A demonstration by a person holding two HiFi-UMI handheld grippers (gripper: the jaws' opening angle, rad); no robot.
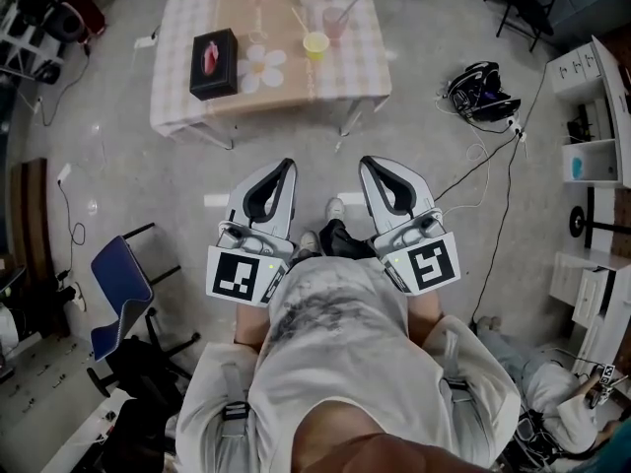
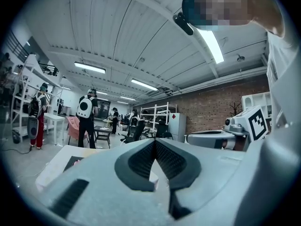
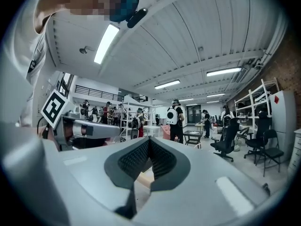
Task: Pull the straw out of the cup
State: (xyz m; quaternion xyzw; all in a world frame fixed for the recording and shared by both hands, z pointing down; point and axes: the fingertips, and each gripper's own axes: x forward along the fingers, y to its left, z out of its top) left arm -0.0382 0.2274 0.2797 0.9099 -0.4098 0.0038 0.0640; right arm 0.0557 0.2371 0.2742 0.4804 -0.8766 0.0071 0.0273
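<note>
Step in hand: approach, nothing gripped yet. Left gripper [image 1: 286, 168] and right gripper [image 1: 369, 166] are held level, side by side in front of the person, well short of the table [image 1: 177, 28]. Both pairs of jaws are pressed together, pads meeting, with nothing between them in either gripper view. Target is the cup [image 1: 335, 23] toward the far side of the table, with the straw [image 1: 357, 4] leaning out to its right. A small yellow cup [image 1: 315, 44] sits just in front of it, and a black box [image 1: 213, 62] is off to the left. Next, my read: get to the table, spread 1 pair of jaws around the straw above the rim, pinch, and pull along its lean. The other gripper probably has to steady the cup, which looks light and tippy.
</note>
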